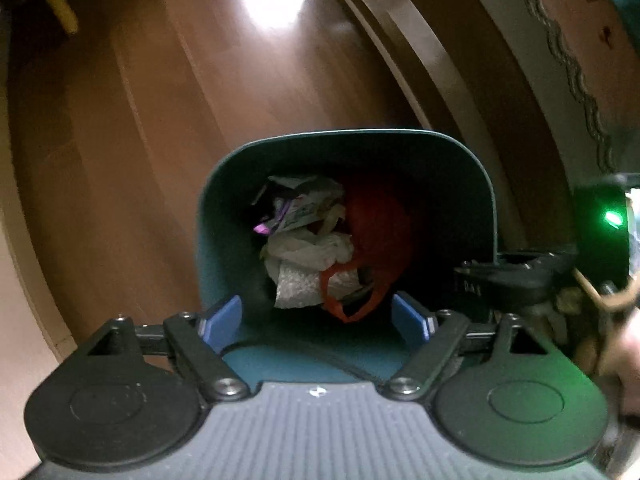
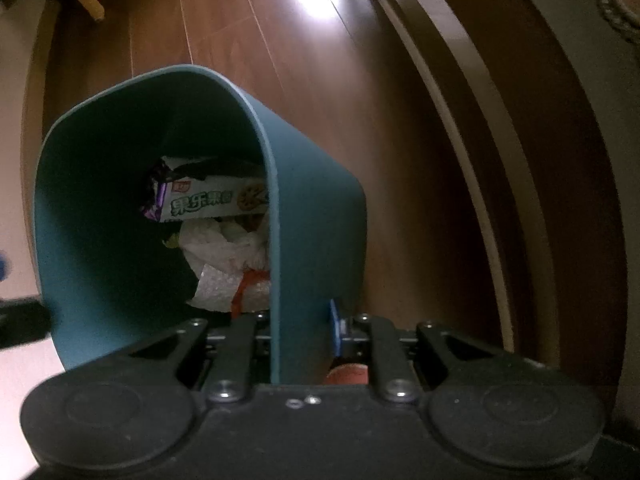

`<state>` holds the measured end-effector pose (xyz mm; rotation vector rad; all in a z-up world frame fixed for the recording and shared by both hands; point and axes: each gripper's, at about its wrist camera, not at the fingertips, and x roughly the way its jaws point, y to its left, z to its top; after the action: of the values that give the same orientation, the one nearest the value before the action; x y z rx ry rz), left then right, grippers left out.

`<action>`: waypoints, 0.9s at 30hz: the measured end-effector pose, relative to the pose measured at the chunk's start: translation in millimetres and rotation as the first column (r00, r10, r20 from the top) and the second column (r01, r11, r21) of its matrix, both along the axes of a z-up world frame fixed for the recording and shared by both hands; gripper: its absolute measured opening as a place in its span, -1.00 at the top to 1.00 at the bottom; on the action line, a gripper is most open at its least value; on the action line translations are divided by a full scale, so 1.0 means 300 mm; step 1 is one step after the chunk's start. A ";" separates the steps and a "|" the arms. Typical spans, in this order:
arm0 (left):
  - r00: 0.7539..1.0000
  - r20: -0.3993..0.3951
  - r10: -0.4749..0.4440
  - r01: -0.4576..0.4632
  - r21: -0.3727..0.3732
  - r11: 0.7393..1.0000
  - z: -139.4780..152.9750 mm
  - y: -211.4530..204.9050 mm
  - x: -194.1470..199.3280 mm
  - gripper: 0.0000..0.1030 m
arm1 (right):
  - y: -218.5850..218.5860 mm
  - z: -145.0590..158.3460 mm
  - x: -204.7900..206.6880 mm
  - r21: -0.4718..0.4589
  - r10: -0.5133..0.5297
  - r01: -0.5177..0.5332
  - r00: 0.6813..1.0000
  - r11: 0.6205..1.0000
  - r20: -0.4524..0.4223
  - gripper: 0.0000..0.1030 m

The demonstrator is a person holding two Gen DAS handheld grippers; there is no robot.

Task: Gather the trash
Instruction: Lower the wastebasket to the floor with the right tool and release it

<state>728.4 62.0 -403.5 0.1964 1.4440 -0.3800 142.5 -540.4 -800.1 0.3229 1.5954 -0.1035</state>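
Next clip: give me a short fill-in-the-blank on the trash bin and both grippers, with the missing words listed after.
1. The right gripper is clamped on the teal bin's ____.
2. The left gripper hangs ____ above the bin, nothing between its blue pads.
3. The plastic bag inside the bin is ____ in colour.
4. The bin stands on a ____ floor.

Missing words: wall; open; red; wooden

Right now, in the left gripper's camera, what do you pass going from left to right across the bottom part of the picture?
Left blue finger pad → white crumpled plastic bag inside the teal trash bin → red plastic bag → right blue finger pad → the other black gripper → its green light.
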 end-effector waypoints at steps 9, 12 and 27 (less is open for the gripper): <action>0.997 0.042 0.062 -0.063 0.015 0.998 0.005 0.120 -0.179 -0.60 | -0.060 0.086 -0.062 0.007 -0.074 0.074 0.997 0.997 0.015 0.74; 0.996 0.057 0.063 -0.064 0.024 0.998 -0.011 0.116 -0.201 -0.60 | -0.062 0.108 -0.081 -0.016 -0.038 0.038 0.999 0.999 0.023 0.79; 0.993 0.121 0.001 -0.006 0.040 0.999 -0.013 0.075 -0.247 -0.60 | -0.008 0.287 -0.254 -0.064 -0.051 0.053 0.998 0.997 0.035 0.63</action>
<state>654.4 84.5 -407.4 0.2457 1.3336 -0.3309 66.3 -542.8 -713.9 0.3147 1.5478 -0.1886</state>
